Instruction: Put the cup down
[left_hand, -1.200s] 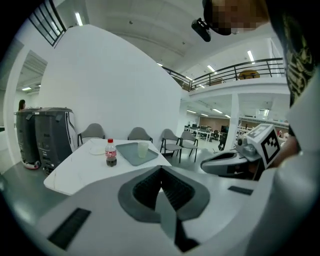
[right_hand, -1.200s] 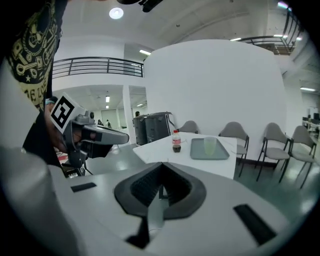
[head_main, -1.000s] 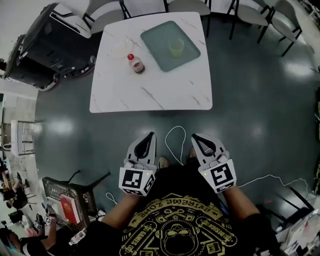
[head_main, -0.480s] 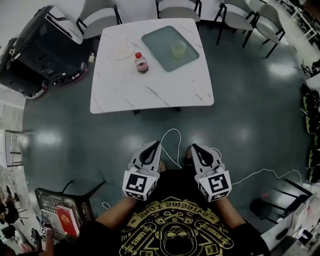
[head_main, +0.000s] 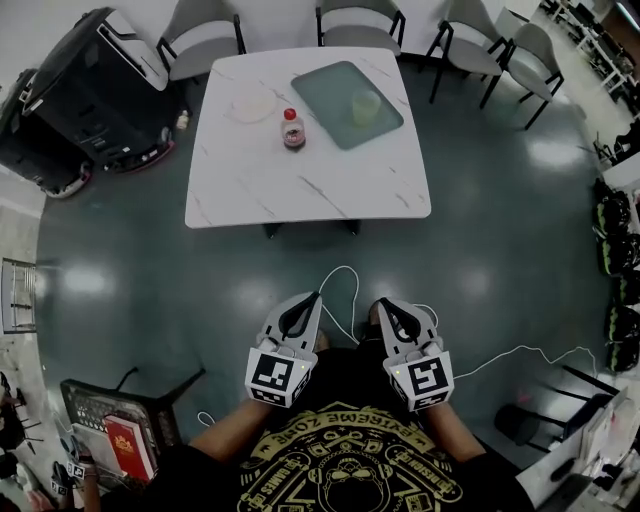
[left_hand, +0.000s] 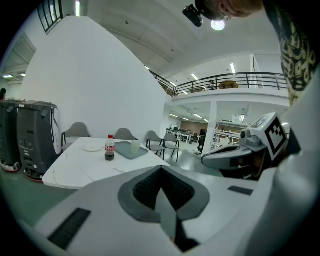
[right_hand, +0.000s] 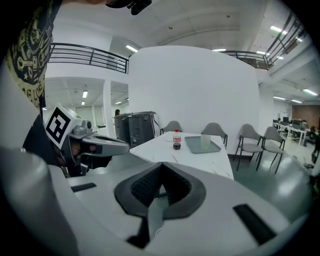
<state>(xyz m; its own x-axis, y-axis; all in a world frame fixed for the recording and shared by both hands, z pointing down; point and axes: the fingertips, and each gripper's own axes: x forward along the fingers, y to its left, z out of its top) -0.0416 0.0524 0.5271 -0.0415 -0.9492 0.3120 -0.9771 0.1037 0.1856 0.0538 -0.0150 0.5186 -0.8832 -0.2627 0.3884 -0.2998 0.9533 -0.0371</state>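
1. Head view: the left gripper (head_main: 312, 301) and the right gripper (head_main: 382, 305) hang side by side close to the person's torso, over dark floor. They are well apart from the white marble-patterned square table (head_main: 300, 185). The pale green translucent plastic cup (head_main: 366, 107) stands upright on a flat grey-green rectangular tray (head_main: 325, 88), near a red-capped dark cola bottle (head_main: 292, 130).
2. Left gripper view: its jaws are pressed together with nothing between them, and the table lies far ahead.
3. Right gripper view: these jaws also meet, empty.
4. Judgement: the cup looks already set down, so nothing remains to release. Any further handling would mean approaching the table and parting the jaws first.
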